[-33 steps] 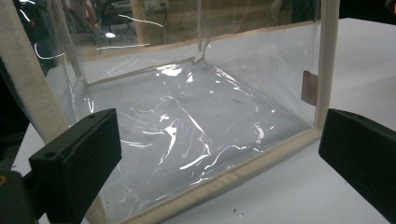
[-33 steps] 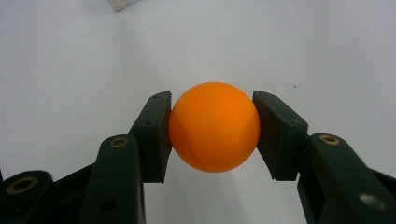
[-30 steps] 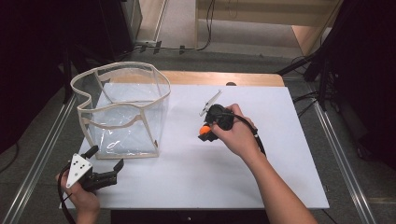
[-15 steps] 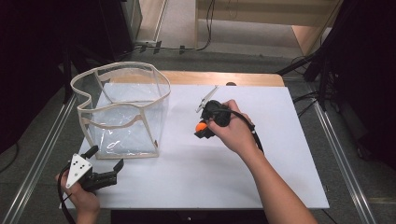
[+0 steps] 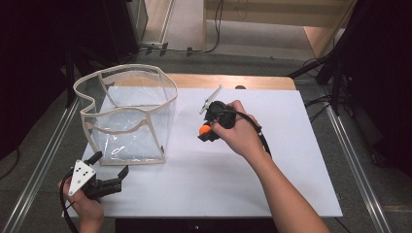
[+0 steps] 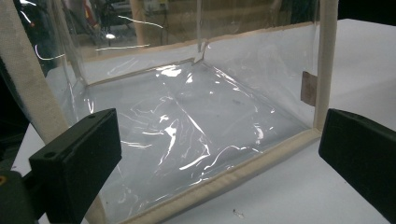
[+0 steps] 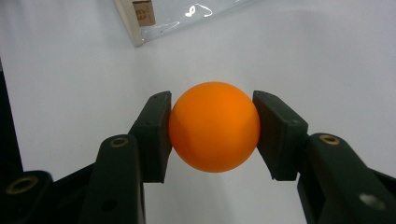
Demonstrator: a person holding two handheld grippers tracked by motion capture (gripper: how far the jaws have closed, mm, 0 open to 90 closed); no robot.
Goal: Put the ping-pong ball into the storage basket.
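Right gripper view: a smooth, matte orange ball (image 7: 214,127), round like a table-tennis ball, sits pinched between the two flat black pads of the right gripper (image 7: 214,133), one pad pressing on each side. Below it lies the plain white table surface (image 7: 327,56).

In the high view the right gripper (image 5: 206,132) hangs over the middle of the table, with the ball (image 5: 205,129) at its tip, apart from the clear bag (image 5: 127,116) to its left.

The bag is boxy, its walls of crinkled, glossy transparent plastic edged with cream fabric trim (the rim sags in a wavy line). It stands open-topped on the table's left part.

The left gripper (image 5: 108,174) rests near the table's front-left corner, just in front of the bag. In the left gripper view its blocky black jaws stand spread wide with nothing between them, facing the bag's (image 6: 187,121) lower trim.
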